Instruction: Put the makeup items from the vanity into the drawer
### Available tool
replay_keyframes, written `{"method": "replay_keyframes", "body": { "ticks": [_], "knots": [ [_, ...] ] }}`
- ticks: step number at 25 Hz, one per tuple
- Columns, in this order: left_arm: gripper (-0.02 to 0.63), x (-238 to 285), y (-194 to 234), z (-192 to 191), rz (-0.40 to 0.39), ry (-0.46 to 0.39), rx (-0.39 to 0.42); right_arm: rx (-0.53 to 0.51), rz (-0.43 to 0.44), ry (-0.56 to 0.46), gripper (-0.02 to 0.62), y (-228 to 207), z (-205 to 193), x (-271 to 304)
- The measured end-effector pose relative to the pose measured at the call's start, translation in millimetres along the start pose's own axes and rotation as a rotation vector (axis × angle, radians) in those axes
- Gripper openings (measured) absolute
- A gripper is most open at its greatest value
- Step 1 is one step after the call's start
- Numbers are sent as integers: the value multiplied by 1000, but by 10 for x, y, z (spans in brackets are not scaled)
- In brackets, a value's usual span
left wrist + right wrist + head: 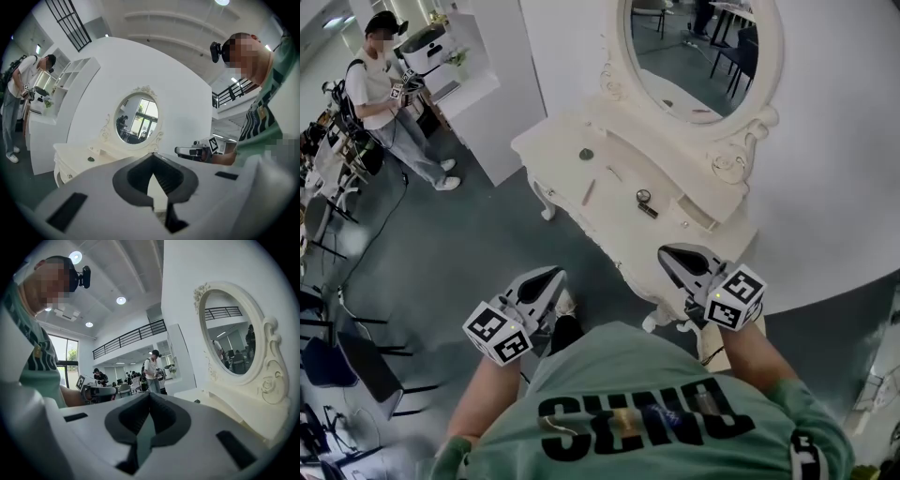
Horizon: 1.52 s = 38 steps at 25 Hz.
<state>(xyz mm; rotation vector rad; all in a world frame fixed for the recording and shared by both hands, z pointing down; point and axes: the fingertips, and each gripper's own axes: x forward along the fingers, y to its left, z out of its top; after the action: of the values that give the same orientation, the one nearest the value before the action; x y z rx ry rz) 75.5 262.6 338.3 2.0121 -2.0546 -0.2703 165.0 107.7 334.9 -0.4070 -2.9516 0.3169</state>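
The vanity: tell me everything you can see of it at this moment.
The vanity looks like white painted wood, with carved scroll trim and a curved leg. It stands on the grey floor against a white wall. An oval mirror in an ornate frame rises upright from its back. On its top, apart from one another, lie a small dark round item, a thin pale stick and a dark tool with a round end.
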Motion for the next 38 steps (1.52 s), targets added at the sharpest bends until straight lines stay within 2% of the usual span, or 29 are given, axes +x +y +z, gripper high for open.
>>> {"method": "replay_keyframes", "body": {
  "ticks": [3, 7, 10, 13, 18, 23, 32, 35, 38],
  "knots": [
    [8, 238, 835, 142, -47, 19, 18, -11, -31, -40, 12, -332, 138, 662],
    [9, 679, 1865, 616, -135, 76, 63, 24, -113, -70, 12, -787, 435, 1537],
    [9, 1013, 2367, 955, -214, 99, 67, 28, -170, -56, 12, -1084, 665, 1984],
    [9, 1283, 2743, 1110, -248, 112, 59, 28, -208, -48, 12, -1344, 851, 2272],
    [9, 1740, 2974, 1030, -262, 133, 37, 49, -230, -12, 12, -1739, 893, 2348],
    [9, 2107, 3115, 739, -202, 149, 23, 70, -186, 23, 12, -2056, 705, 2354],
    [9, 2383, 3226, 424, -127, 199, -19, 72, -117, 85, 12, -2391, 477, 2597],
    [9, 2477, 3325, 366, -117, 196, -12, 55, -89, 89, 12, -2443, 431, 2787],
    [9, 2580, 3484, 244, -102, 226, 28, 55, -74, 82, 12, -2462, 403, 2940]
  ]
}}
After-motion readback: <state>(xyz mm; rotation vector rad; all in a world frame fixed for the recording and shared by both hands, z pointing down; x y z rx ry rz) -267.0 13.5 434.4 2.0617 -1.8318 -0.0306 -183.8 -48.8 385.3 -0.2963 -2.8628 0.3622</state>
